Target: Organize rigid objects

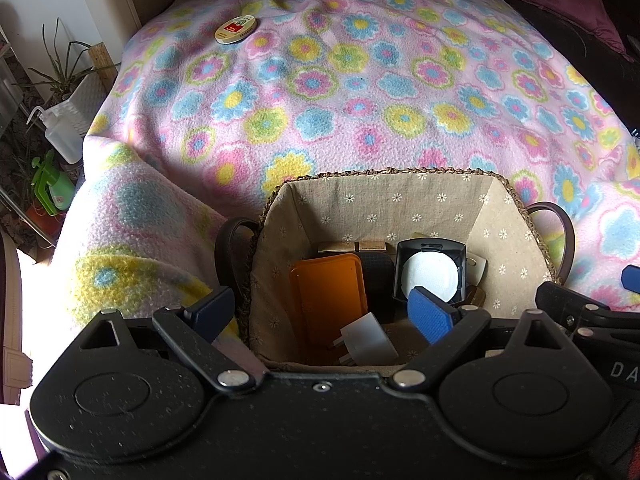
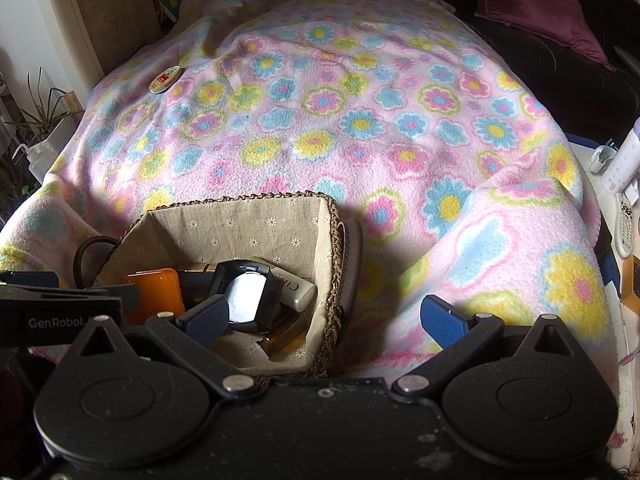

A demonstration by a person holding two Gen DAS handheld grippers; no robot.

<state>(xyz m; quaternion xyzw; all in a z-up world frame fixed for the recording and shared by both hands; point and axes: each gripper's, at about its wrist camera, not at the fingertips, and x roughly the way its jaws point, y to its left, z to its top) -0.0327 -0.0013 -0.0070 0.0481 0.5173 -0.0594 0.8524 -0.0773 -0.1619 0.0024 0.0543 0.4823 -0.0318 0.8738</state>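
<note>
Both tools [image 1: 322, 314] [image 2: 324, 320] agape (seemingly empty) above basket [image 1: 400, 172]

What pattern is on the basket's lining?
Small white daisies on beige cloth lining inside the basket; clearest in the left wrist view.

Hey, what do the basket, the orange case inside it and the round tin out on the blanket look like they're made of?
Basket: looks like woven straw or seagrass, judging by its braided rim, lined with matte beige floral cloth. Orange case: probably plastic, smooth and slightly translucent with rounded corners. Round tin: likely painted metal with a glossy printed lid, though it is too small to be sure.
</note>
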